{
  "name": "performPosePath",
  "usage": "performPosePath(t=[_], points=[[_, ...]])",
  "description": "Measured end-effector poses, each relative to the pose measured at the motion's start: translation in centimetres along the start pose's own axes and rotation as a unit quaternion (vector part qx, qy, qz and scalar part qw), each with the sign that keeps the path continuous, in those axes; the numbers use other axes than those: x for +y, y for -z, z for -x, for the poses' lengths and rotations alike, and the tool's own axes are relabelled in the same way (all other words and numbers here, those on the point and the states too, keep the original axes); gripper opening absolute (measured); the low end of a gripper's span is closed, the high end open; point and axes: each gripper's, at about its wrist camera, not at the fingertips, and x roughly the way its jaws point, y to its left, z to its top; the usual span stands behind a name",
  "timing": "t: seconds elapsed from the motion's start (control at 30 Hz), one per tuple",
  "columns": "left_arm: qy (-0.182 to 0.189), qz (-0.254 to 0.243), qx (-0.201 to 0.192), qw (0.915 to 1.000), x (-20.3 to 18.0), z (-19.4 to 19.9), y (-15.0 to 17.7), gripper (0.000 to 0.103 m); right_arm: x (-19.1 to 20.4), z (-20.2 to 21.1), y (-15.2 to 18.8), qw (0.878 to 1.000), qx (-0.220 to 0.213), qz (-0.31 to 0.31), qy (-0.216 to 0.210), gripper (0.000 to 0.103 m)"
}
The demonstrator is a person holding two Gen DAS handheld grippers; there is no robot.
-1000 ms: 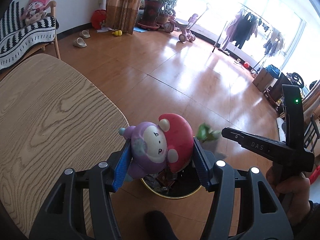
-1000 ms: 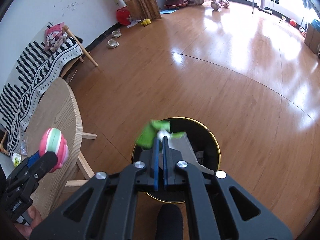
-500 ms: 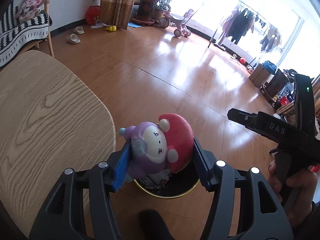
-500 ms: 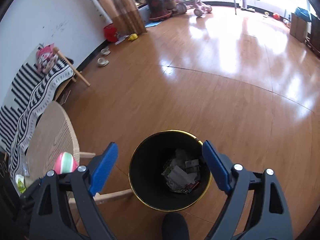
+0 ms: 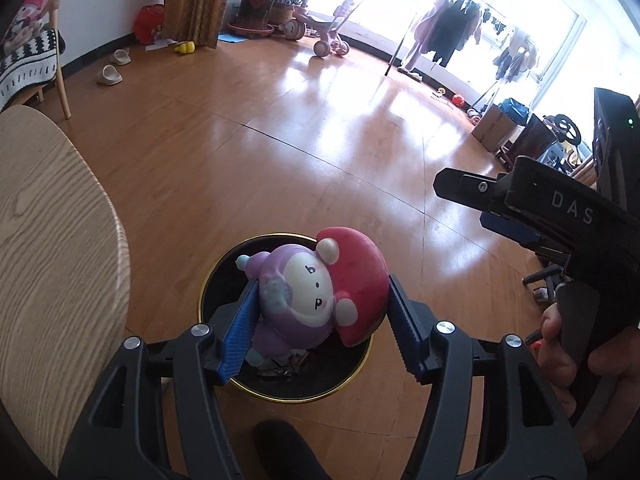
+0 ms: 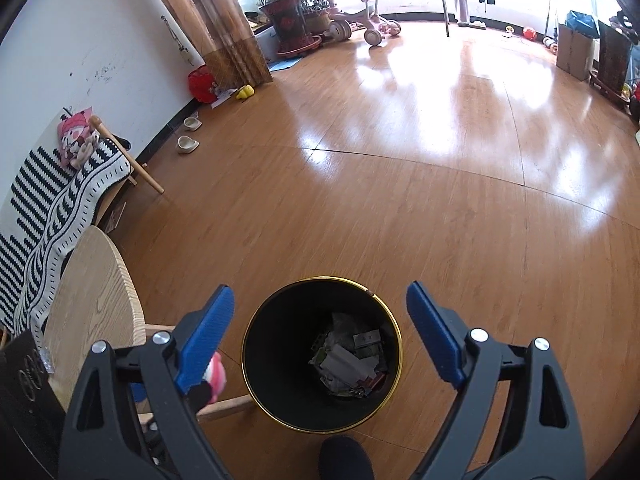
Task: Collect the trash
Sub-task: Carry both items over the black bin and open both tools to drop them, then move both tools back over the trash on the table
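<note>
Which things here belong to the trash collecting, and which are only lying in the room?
Belong to the job:
- black bin with paper scraps inside
- mushroom toy, held by the left gripper over the bin
- right gripper, open above the bin

Only lying about:
- wooden table
- slippers
- pink tricycle
- potted plant
- striped blanket

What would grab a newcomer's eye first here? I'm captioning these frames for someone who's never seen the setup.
The purple and red toy clamped in the left gripper, right above the black bin. Next, the right gripper open and empty over the same bin, with paper scraps at its bottom.
</note>
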Motion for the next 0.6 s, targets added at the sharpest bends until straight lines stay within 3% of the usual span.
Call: performPosePath(t=[0.13,0.3,0.43,0.6], points=[[0.000,0.004,-0.010,0.9999,0.5,0.2,-0.1,0.080,0.1,0.0,0.0,1.000,-0.001,0.002,-0.003,0.085],[-0.007,0.016,-0.015,0.9997,1.6,1.6,-0.4,0.082,1.2,-0.1,0.3,1.000,0.004,0.008,-0.014,0.086],[-0.031,0.025,-0.036,0.9986,3.2,4.9,-0.6,0.089,3.2,0.2,0.4,0.999,0.004,0.017,-0.031,0.086],[-0.068,0.061,-0.081,0.9925,7.2,11.3,-0.1,0.092,8.8,1.0,1.0,0.996,0.000,0.052,-0.066,0.086]])
